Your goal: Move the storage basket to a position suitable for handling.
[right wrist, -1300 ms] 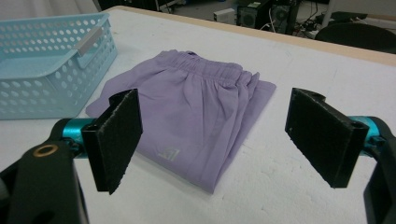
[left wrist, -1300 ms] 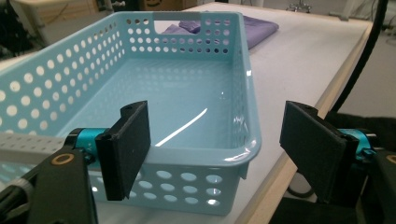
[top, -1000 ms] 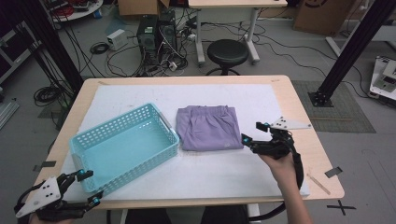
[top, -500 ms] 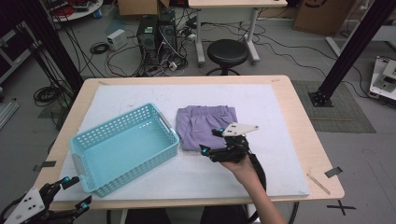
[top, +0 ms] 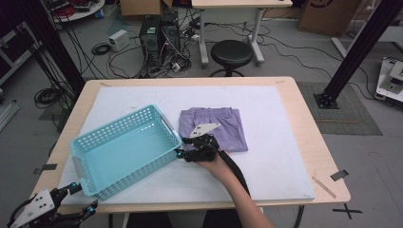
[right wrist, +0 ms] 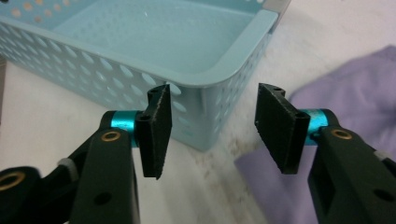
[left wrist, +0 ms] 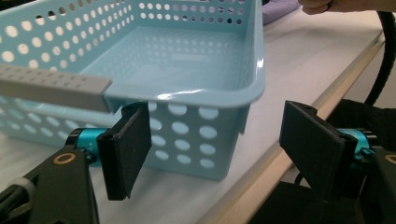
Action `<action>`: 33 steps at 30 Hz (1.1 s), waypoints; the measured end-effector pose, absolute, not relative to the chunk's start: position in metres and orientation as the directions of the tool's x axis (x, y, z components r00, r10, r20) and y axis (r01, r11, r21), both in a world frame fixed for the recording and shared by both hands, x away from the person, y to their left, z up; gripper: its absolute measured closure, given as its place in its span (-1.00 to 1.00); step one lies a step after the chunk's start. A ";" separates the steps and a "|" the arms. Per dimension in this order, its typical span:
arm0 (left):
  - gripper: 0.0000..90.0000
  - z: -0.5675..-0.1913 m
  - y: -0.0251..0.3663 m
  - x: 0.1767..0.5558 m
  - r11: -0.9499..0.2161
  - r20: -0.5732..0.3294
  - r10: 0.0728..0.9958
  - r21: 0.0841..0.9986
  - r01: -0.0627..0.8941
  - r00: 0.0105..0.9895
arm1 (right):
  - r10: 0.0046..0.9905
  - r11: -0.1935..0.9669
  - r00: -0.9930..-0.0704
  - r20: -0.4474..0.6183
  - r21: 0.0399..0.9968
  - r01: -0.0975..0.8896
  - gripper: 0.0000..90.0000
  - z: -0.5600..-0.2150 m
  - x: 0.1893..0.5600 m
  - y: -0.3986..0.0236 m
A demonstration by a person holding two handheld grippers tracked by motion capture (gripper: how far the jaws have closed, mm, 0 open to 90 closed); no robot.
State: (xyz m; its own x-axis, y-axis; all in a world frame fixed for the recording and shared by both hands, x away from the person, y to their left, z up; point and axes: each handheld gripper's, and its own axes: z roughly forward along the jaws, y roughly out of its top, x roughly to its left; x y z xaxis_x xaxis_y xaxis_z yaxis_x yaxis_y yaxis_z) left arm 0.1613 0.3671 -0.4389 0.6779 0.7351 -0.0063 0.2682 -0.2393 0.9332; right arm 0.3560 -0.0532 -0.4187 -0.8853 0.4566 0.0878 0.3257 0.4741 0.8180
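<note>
A light blue perforated basket [top: 123, 147] sits empty on the left half of the table. Right of it lies a folded purple cloth [top: 214, 128]. My right gripper [top: 182, 146] hovers at the basket's right corner, over the cloth's near left edge. In the right gripper view its jaws [right wrist: 212, 126] have just been closing and straddle that corner of the basket [right wrist: 154, 37] without touching it, the cloth [right wrist: 345, 88] to the right. My left gripper [top: 81, 197] is open off the table's near left corner. In the left gripper view [left wrist: 219, 140] the basket's near corner [left wrist: 187, 56] stands ahead between the jaws.
A white mat [top: 285, 142] covers the wooden table [top: 323, 156]. Behind the table stand a black stool [top: 231, 53] and computer towers [top: 159, 33] amid floor cables. A black frame post [top: 361, 47] rises at the right. The person's forearm [top: 237, 194] reaches in from below.
My right gripper has travelled left from beyond the cloth's right edge, across its front, to the basket's right corner, and its jaws have narrowed. The left gripper has barely shifted.
</note>
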 end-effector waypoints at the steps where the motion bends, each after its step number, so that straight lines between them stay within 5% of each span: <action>1: -0.45 -0.439 0.367 0.161 -0.239 -0.006 0.735 0.933 0.268 0.678 | 0.454 0.481 -0.887 0.078 0.817 0.318 0.20 -0.418 0.358 -0.051; 6: -0.50 -0.440 0.369 0.173 -0.208 -0.029 0.754 0.937 0.281 0.656 | 0.448 0.477 -0.891 0.079 0.821 0.313 0.32 -0.419 0.364 -0.046; 11: -0.50 -0.441 0.371 0.174 -0.195 -0.040 0.755 0.939 0.284 0.654 | 0.466 0.469 -0.882 0.074 0.824 0.317 0.01 -0.421 0.370 -0.046; 25: -0.54 -0.438 0.365 0.175 -0.193 -0.039 0.792 0.931 0.310 0.609 | 0.362 0.490 -0.924 0.121 0.818 0.300 -0.35 -0.421 0.377 -0.027; 33: -0.64 -0.435 0.362 0.183 -0.184 -0.014 0.830 0.937 0.297 0.557 | 0.384 0.494 -0.921 0.056 0.831 0.256 -0.18 -0.418 0.374 -0.022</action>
State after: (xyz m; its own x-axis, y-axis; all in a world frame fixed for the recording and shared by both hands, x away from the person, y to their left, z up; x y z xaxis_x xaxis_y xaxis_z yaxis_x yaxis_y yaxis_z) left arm 0.1835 0.3619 -0.4351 0.5572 0.8302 -0.0138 0.2974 -0.1840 0.9369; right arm 0.3738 -0.0222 -0.4185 -0.9215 0.3844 0.0556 0.2563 0.4941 0.8308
